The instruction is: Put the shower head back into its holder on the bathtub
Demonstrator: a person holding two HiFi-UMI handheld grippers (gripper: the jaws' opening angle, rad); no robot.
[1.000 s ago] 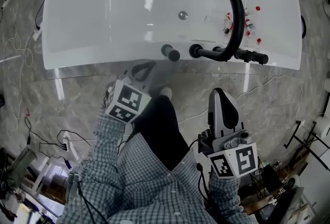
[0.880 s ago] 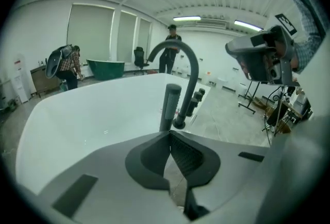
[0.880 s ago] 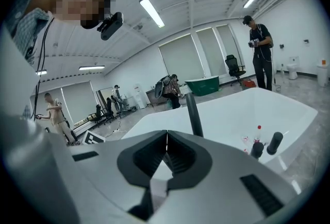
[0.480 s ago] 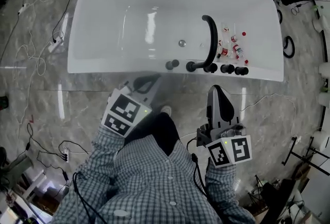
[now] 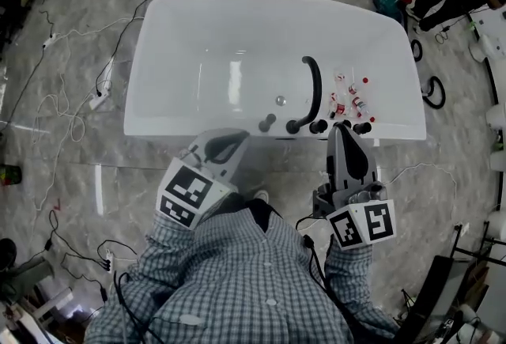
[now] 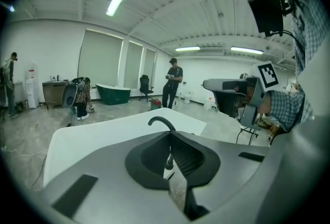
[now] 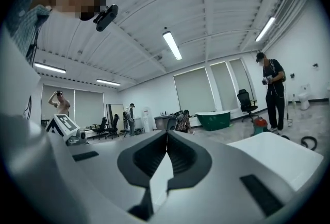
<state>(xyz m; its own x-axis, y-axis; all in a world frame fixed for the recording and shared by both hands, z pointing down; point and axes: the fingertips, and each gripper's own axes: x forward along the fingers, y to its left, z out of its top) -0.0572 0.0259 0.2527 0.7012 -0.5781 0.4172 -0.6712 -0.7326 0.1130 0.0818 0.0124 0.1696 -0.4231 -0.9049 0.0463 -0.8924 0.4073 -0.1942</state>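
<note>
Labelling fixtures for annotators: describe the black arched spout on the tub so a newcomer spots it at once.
Find the white bathtub on the grey marbled floor. Along its near rim, right of centre, runs a row of short black knobs; the spout rises from that row and arches over the basin. It is the only long, curved piece there.

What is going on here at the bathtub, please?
A person stands at the white bathtub with a gripper in each hand. The left gripper and right gripper are both shut and empty, held in front of its near rim. The black spout and knobs are untouched.
</note>
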